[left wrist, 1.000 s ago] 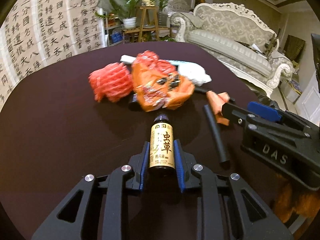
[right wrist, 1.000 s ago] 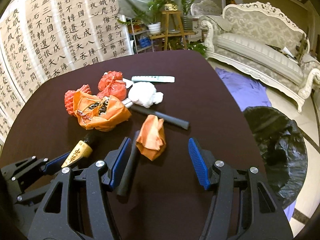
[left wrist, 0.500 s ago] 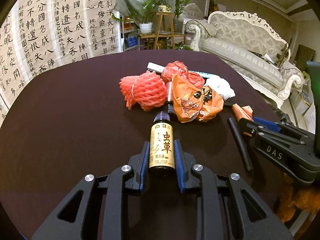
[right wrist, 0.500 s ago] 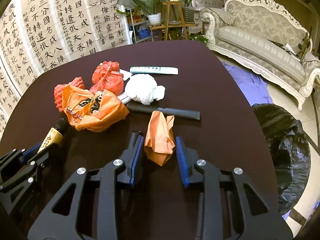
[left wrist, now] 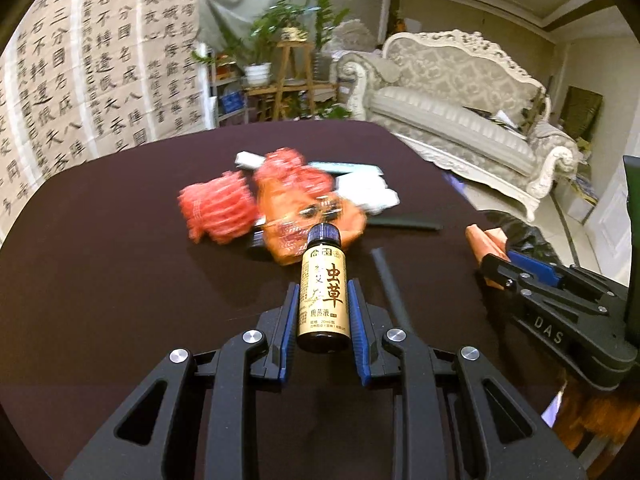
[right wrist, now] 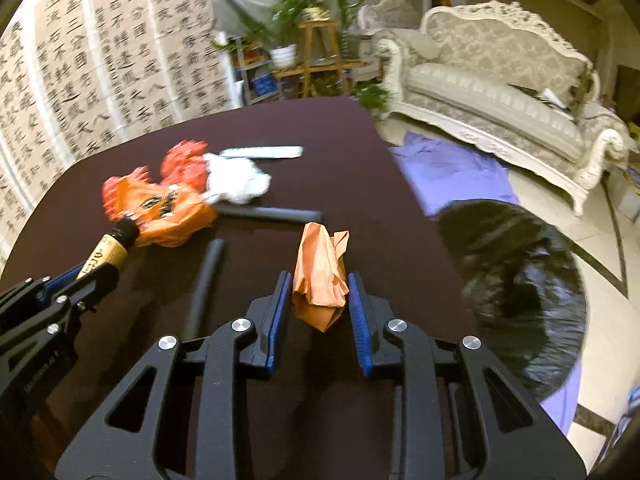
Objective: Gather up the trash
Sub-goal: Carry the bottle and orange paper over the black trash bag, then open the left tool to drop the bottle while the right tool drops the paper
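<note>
The left claw (left wrist: 323, 312) is clamped on a small gold-labelled bottle (left wrist: 323, 300), blue pads pressed to both sides of the label and the dark cap pointing toward 12 o'clock. Just past the cap sits an orange snack wrapper (left wrist: 308, 216), with a red foam net (left wrist: 218, 212) touching it at 10 o'clock and a second red net behind it. At 1 o'clock from the bottle a short black tube (left wrist: 390, 284) lies on the dark table (left wrist: 100, 272); farther out, a longer black tube (left wrist: 404, 223) runs crosswise in front of a white crumpled wad (left wrist: 372, 196) and a pale flat strip (left wrist: 348, 168).

The right claw (right wrist: 319, 300) has its jaws closing on a crumpled orange paper (right wrist: 322, 276), which stands between the blue pads with both touching its sides. At 10 o'clock from it lies the short black tube (right wrist: 206, 284), and beyond that the left claw with its bottle (right wrist: 105, 254) pokes in from 9 o'clock. The long tube (right wrist: 270, 213) lies across at 12 o'clock, the wrapper (right wrist: 168, 212) and white wad (right wrist: 236, 178) behind it. Off the table edge at 3 o'clock gapes a black trash bag (right wrist: 516, 288) on the floor, resting on a purple cloth (right wrist: 452, 168). An ornate sofa (right wrist: 504, 100) stands at 1 o'clock, and calligraphy sheets (right wrist: 100, 52) cover the wall at 10 o'clock.
</note>
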The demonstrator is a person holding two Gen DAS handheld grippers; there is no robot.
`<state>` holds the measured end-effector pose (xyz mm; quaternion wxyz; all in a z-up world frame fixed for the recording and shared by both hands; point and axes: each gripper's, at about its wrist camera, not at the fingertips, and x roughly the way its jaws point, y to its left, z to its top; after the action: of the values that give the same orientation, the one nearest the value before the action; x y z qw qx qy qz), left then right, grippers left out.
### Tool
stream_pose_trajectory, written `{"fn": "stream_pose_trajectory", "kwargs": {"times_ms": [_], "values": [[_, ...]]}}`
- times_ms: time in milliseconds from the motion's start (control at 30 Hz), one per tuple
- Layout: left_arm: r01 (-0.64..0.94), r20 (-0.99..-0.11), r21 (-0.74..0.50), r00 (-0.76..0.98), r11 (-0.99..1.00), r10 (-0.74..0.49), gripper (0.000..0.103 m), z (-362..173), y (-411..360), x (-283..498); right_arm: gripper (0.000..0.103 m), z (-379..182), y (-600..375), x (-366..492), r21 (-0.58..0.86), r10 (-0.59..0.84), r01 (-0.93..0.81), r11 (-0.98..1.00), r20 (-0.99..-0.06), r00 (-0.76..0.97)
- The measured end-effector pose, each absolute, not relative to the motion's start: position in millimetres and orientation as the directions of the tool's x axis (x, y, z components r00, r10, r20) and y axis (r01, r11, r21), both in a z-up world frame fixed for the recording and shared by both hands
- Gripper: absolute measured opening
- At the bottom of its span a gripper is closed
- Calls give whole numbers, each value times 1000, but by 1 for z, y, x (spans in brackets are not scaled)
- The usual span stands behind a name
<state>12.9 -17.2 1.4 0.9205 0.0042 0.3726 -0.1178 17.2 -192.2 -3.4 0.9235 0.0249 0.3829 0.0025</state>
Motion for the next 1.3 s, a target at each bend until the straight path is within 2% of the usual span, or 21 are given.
{"fn": "stream_pose_trajectory", "kwargs": {"times_ms": [433, 1300], "values": [[374, -656, -74, 680, 925, -328, 25, 10, -107, 18, 28, -7, -289, -3, 5, -165, 230, 973, -684, 710], [466, -701, 4, 633, 885, -330, 25, -7, -229, 61, 29, -20, -376, 15, 34, -218, 331, 943, -689, 692]]}}
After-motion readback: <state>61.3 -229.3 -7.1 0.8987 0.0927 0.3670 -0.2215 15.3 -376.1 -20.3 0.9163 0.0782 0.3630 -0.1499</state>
